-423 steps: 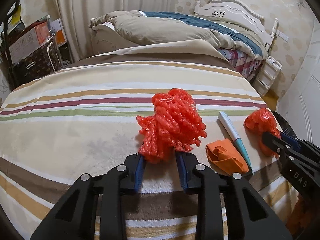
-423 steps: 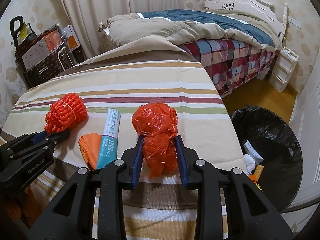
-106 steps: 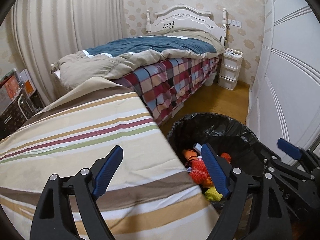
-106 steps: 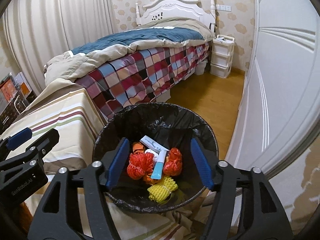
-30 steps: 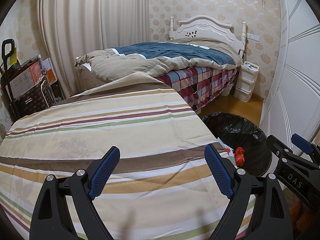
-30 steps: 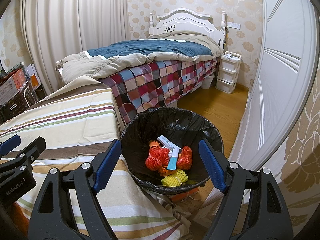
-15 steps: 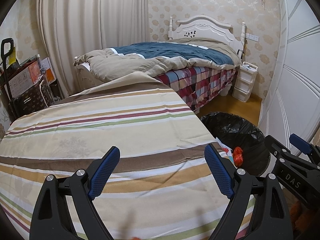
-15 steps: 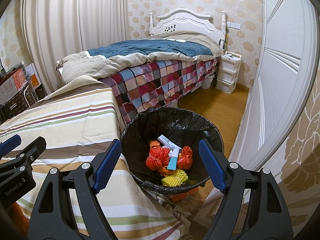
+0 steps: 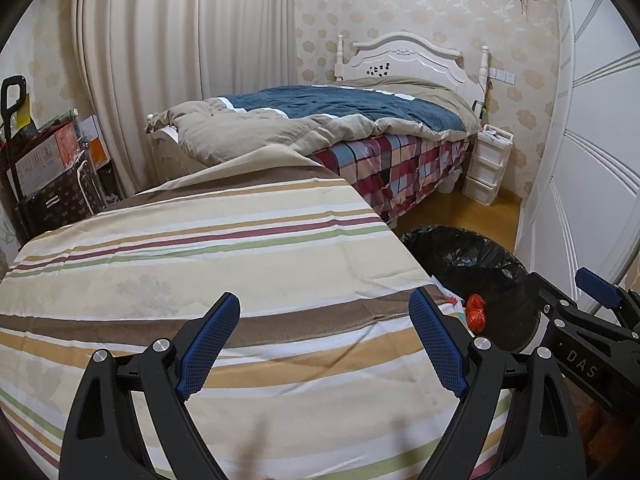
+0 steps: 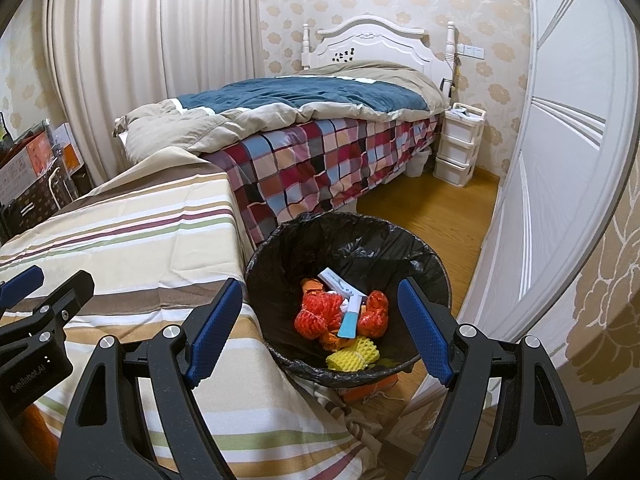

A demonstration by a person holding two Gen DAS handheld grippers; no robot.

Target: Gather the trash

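My left gripper spread wide, empty, over striped cloth-covered table; my right gripper likewise, above black-lined round bin; red mesh bundles, other trash inside; collecting looks done.

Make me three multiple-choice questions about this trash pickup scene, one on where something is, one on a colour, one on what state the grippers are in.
1. Where does the red mesh bundle lie?
A. on the striped cloth
B. in the black-lined bin
C. on the bed

2. What colour is the foam net at the near side of the bin?
A. yellow
B. green
C. white

3. How are the left gripper and right gripper?
A. both open, holding nothing
B. both shut
C. right one holds trash

Answers:
1 B, it sits among the trash inside the liner.
2 A, plainly yellow.
3 A, wide gaps between the fingers.
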